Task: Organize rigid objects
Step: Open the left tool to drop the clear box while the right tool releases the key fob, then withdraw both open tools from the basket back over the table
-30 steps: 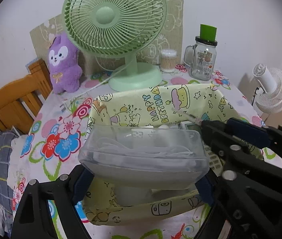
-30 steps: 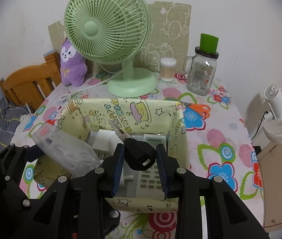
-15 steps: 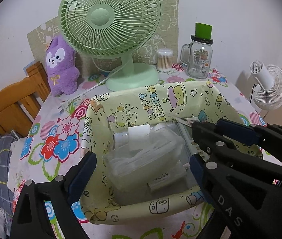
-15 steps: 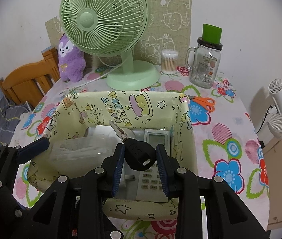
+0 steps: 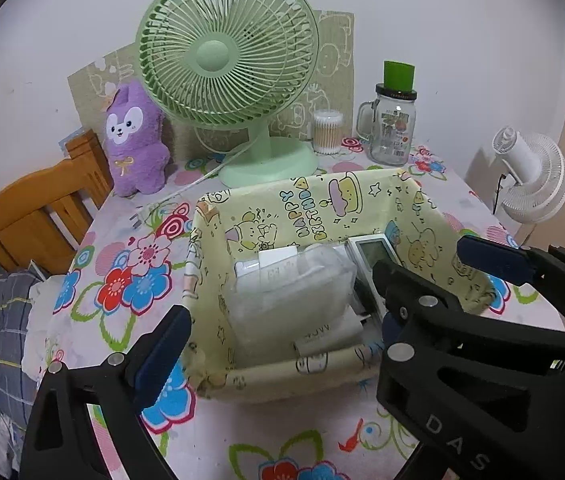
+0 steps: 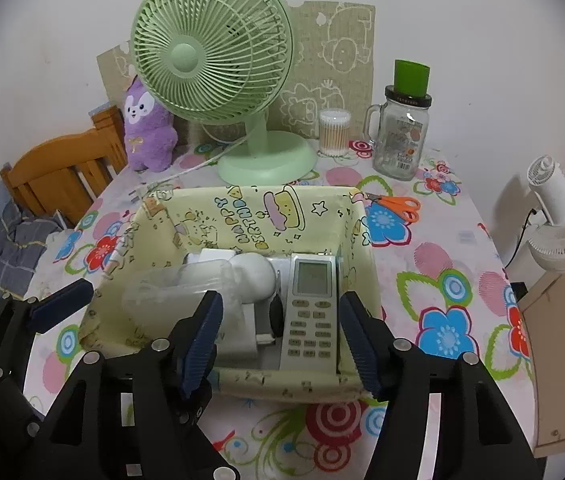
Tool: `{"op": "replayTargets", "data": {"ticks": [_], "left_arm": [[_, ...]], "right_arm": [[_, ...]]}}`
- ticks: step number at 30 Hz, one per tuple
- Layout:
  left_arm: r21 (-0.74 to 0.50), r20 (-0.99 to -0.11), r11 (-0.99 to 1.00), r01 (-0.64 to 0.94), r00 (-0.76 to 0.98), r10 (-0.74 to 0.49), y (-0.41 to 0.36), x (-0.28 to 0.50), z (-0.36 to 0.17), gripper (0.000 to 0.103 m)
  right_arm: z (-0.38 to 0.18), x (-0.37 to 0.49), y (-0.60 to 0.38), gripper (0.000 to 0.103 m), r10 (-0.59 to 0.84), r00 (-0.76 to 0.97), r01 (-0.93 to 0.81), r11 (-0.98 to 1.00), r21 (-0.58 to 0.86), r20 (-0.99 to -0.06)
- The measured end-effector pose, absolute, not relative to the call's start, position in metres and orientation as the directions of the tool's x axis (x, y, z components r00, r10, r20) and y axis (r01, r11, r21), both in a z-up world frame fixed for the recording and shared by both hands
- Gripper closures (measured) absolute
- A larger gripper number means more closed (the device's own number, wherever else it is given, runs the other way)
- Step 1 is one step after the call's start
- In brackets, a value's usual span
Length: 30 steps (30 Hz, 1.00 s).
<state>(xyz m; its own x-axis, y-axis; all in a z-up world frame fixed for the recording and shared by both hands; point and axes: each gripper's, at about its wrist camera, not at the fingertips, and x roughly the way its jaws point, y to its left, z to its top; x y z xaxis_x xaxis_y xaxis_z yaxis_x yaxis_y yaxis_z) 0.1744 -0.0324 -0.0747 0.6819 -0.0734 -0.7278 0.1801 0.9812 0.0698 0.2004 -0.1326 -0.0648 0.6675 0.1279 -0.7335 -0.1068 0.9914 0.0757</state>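
Your left gripper [image 5: 278, 348] is spread wide and its jaws are opening, holding nothing. Your right gripper [image 6: 278, 328] is opening too, empty. The clear box [image 5: 290, 292], remote [image 6: 312, 304] and black key [image 6: 276, 314] lie in the yellow basket [image 6: 294, 380] on the worktop [image 6: 442, 280].

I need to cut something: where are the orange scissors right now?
In the right wrist view, the orange scissors lie on the floral tablecloth, just off the yellow fabric bin's far right corner, in front of the glass jar.
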Motion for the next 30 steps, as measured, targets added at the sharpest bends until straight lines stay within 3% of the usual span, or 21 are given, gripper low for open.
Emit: {"op": "replayTargets", "data": {"ticks": [4, 13, 30], "left_arm": [[0.062, -0.729, 0.980, 0.190, 0.679, -0.086, -0.034, 0.163, -0.071, 0.004], [0.064, -0.708, 0.980, 0.190, 0.701, -0.089, -0.034, 0.135, -0.060, 0.003], [0.056, -0.670, 0.979, 0.197, 0.734, -0.110, -0.028, 0.085, -0.045, 0.000]], "right_arm": [[-0.059, 0.187, -0.133, 0.026, 0.121, 0.680, -0.109, 0.992, 0.063, -0.724], [-0.047, 0.157, -0.134, 0.020, 0.117, 0.696, -0.105, 0.993, 0.061, -0.709], [-0.029, 0.102, -0.131, 0.014, 0.120, 0.738, -0.109, 0.992, 0.058, -0.665]]}}
